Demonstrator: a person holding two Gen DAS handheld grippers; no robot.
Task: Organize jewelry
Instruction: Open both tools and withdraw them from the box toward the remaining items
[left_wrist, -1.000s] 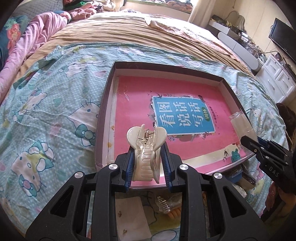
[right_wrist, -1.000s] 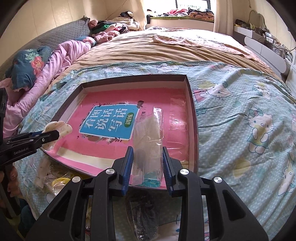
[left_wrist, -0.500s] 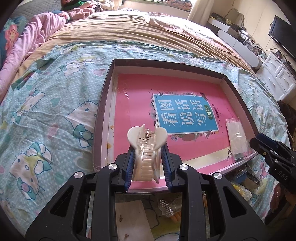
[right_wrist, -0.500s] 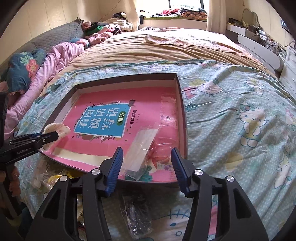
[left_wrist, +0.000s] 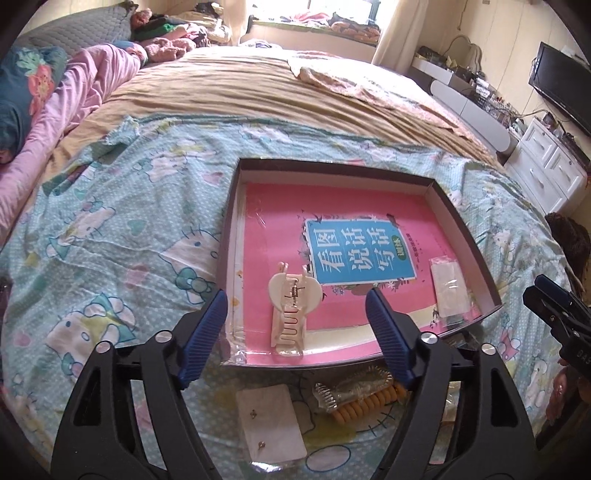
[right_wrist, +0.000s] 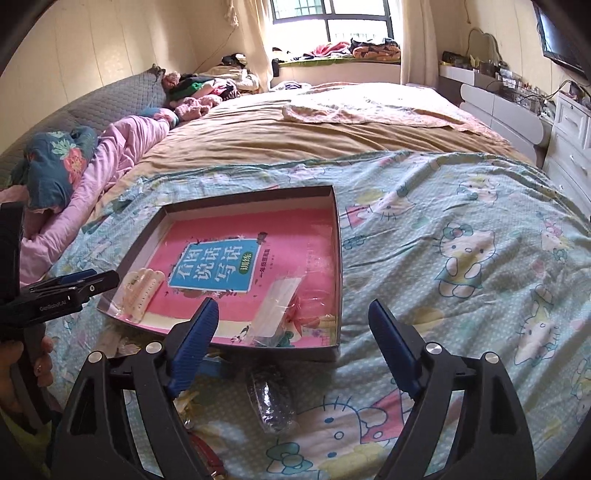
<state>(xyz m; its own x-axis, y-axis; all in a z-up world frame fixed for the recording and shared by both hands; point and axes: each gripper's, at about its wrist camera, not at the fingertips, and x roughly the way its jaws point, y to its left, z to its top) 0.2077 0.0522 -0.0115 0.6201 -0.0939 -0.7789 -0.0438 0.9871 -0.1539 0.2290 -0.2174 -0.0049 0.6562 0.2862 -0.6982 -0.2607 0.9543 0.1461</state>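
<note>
In tray (left_wrist: 458, 218), hair clip (left_wrist: 291, 314) lies lengthwise, teeth nearest.

A lived-in home bedroom: wide bed (right_wrist: 332, 122) under a cartoon-cat sheet (right_wrist: 461, 258), pink quilt (right_wrist: 122, 147) at 10 o'clock, barred window (right_wrist: 328, 18) with heaped clothes at 12, white drawers (left_wrist: 546, 173) and wall television (left_wrist: 561, 85) at 2.

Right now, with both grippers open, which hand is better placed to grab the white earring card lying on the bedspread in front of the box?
Left. The earring card lies just below the open left gripper, near its own fingers. The right wrist view doesn't show the card; the right gripper hangs nearer a clear wrapped packet.
</note>
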